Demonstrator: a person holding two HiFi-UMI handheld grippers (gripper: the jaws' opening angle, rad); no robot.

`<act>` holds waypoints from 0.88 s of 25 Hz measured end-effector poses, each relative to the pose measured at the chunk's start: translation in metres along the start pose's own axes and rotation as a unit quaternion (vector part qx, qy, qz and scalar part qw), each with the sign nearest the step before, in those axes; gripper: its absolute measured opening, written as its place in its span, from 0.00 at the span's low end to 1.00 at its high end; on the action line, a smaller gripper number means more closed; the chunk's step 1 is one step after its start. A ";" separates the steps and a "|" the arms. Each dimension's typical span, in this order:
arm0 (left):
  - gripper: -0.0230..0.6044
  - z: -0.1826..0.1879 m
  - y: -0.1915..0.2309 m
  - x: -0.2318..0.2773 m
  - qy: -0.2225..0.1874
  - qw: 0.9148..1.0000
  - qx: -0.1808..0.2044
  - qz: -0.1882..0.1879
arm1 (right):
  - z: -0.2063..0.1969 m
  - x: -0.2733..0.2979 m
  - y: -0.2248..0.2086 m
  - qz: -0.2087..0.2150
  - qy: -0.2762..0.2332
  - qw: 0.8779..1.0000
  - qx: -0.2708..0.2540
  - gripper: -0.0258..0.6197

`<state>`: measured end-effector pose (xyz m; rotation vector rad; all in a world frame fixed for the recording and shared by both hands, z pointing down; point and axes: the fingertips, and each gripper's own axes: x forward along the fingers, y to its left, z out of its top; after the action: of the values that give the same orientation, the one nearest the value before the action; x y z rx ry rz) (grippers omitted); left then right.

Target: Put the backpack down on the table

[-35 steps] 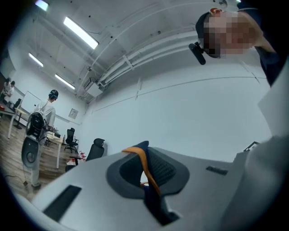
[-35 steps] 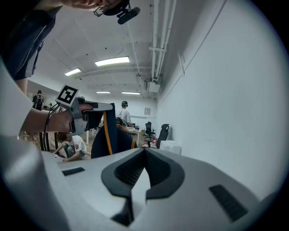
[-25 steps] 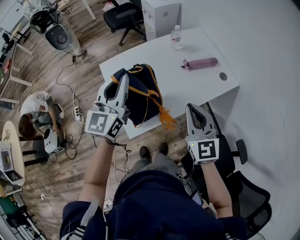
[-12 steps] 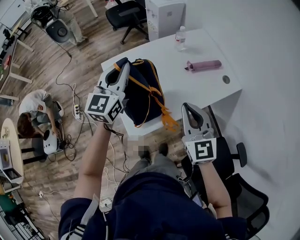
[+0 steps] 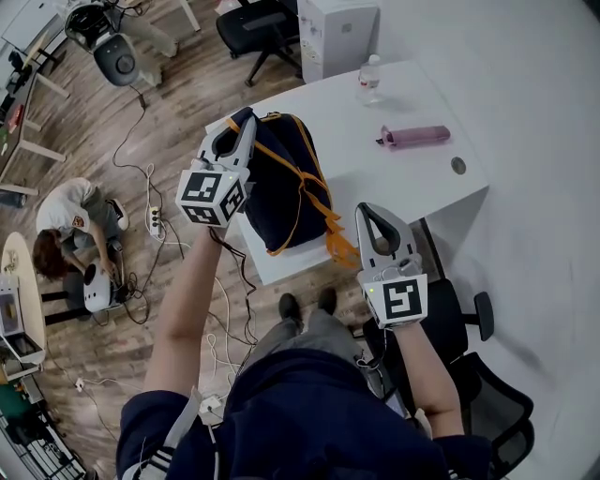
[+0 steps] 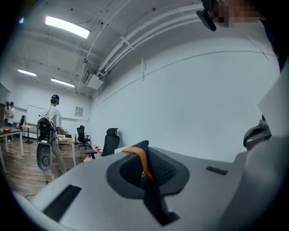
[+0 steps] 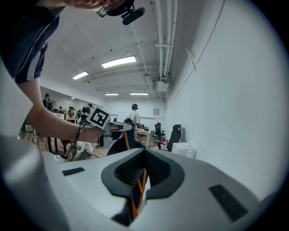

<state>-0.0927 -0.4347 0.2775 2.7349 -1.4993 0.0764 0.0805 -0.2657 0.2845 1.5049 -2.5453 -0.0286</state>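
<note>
A navy backpack [image 5: 281,187] with orange trim lies tilted over the front left corner of the white table [image 5: 403,178]. My left gripper [image 5: 244,127] is shut on its top end; the left gripper view shows navy cloth and an orange strap [image 6: 141,159] pinched between the jaws [image 6: 146,180]. My right gripper [image 5: 367,211] sits off the table's front edge, shut on an orange and navy strap [image 7: 137,191] that trails from the bag's near end [image 5: 339,246]. The right gripper view also shows the left gripper [image 7: 113,128] with the bag [image 7: 123,142] hanging below it.
A water bottle [image 5: 370,80] and a pink pouch [image 5: 415,137] lie on the table's far half, beside a cable hole [image 5: 457,165]. A white cabinet [image 5: 337,33] and black chairs [image 5: 253,23] stand beyond. Another chair [image 5: 469,319] is at my right. A person [image 5: 66,220] crouches among floor cables.
Both grippers have carried the backpack further over the table, the left one moving more and sinking. More of the bag now rests on the tabletop.
</note>
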 end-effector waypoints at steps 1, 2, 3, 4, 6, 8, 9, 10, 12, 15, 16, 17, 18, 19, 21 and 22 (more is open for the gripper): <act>0.06 -0.003 0.004 0.003 0.003 1.000 0.001 0.002 | 0.001 0.004 0.002 0.002 -0.002 1.000 0.001 0.04; 0.06 -0.007 0.007 0.006 0.005 1.000 0.003 0.003 | 0.002 0.007 0.003 0.004 -0.004 1.000 0.002 0.04; 0.06 -0.010 0.009 0.009 0.008 1.000 0.006 0.003 | 0.003 0.010 0.004 0.007 -0.005 1.000 0.002 0.04; 0.06 -0.013 0.011 0.012 0.010 1.000 0.008 0.004 | 0.003 0.012 0.005 0.009 -0.006 1.000 0.002 0.04; 0.06 -0.020 0.016 0.017 0.015 1.000 0.008 0.006 | 0.003 0.017 0.008 0.014 -0.006 1.000 0.003 0.04; 0.06 -0.028 0.024 0.023 0.020 1.000 0.004 0.011 | 0.003 0.021 0.010 0.017 -0.005 1.000 0.002 0.04; 0.06 -0.032 0.028 0.026 0.023 1.000 0.002 0.013 | 0.004 0.023 0.011 0.019 -0.005 1.000 0.002 0.04; 0.06 -0.036 0.031 0.029 0.027 1.000 0.000 0.015 | 0.003 0.025 0.012 0.020 -0.006 1.000 0.001 0.04; 0.06 -0.045 0.037 0.033 0.033 0.999 -0.005 0.020 | 0.002 0.028 0.012 0.022 -0.006 1.000 0.001 0.04; 0.06 -0.057 0.044 0.039 0.039 0.999 -0.007 0.026 | 0.000 0.032 0.012 0.025 -0.005 1.000 0.001 0.04; 0.06 -0.061 0.045 0.041 0.040 0.999 -0.007 0.028 | -0.001 0.033 0.012 0.027 -0.005 1.000 0.001 0.04; 0.06 -0.064 0.048 0.043 0.041 0.999 -0.006 0.029 | -0.001 0.035 0.013 0.028 -0.005 1.000 0.000 0.04; 0.06 -0.067 0.050 0.045 0.042 0.999 -0.004 0.030 | -0.001 0.038 0.013 0.030 -0.007 1.000 -0.002 0.04; 0.06 -0.070 0.052 0.047 0.042 0.999 -0.002 0.031 | 0.000 0.041 0.014 0.031 -0.009 0.999 -0.005 0.04; 0.06 -0.076 0.057 0.051 0.042 0.999 0.001 0.035 | 0.000 0.047 0.016 0.034 -0.013 0.999 -0.012 0.04; 0.06 -0.079 0.059 0.053 0.042 0.998 0.002 0.038 | 0.000 0.051 0.016 0.035 -0.013 0.999 -0.013 0.04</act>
<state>-0.1165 -0.5081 0.3588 2.6415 -1.5806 0.1925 0.0425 -0.3018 0.2943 1.4143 -2.6068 -0.0724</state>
